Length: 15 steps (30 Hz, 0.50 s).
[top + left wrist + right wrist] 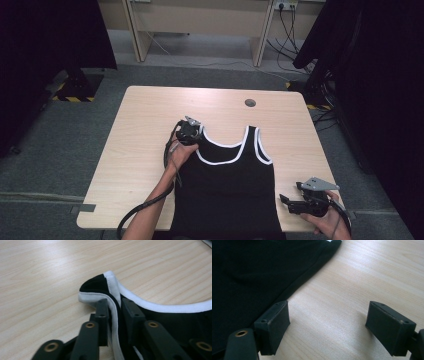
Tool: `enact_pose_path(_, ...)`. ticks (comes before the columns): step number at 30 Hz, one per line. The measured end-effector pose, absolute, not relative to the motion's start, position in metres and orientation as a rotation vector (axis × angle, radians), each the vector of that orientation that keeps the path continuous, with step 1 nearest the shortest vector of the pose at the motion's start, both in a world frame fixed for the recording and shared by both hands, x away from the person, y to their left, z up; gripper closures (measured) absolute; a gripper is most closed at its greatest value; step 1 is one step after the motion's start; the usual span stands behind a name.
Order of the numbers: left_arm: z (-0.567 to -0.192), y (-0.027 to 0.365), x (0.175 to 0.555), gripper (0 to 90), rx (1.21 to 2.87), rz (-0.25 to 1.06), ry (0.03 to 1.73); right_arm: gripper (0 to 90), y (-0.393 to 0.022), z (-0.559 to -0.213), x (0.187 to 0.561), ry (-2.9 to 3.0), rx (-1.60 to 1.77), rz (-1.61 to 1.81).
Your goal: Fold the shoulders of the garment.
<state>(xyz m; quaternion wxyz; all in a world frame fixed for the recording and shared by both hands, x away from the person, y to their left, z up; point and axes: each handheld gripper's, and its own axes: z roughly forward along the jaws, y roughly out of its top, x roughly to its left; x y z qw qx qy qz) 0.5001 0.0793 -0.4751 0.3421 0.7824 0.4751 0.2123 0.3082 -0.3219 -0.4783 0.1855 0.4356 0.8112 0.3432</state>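
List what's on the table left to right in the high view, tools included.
Left tool, shut on the shoulder strap of the black tank top → tank top's other strap → right tool, jaws open, beside the tank top's right edge, over bare table.

right gripper: jaws wide apart | black top beside left jaw; wooden table beneath
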Motion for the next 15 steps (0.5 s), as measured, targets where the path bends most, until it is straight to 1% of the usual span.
enact_pose_path(2, -0.474, 0.078, 0.500, 79.9, 2.048, 0.553, 1.234, 19.3, -0.322, -0.478, 0.308, 2.286, 1.227, 0.967)
enact_pose_path(5, -0.473, 0.078, 0.500, 82.1, 2.030, 0.526, 1.234, 19.2, -0.322, -0.478, 0.308, 2.286, 1.227, 0.967)
enact_pose_path(15, -0.445, 0.081, 0.480, 82.2, 1.976, 0.484, 1.157, 19.2, -0.322, -0.478, 0.308, 2.286, 1.230, 0.968)
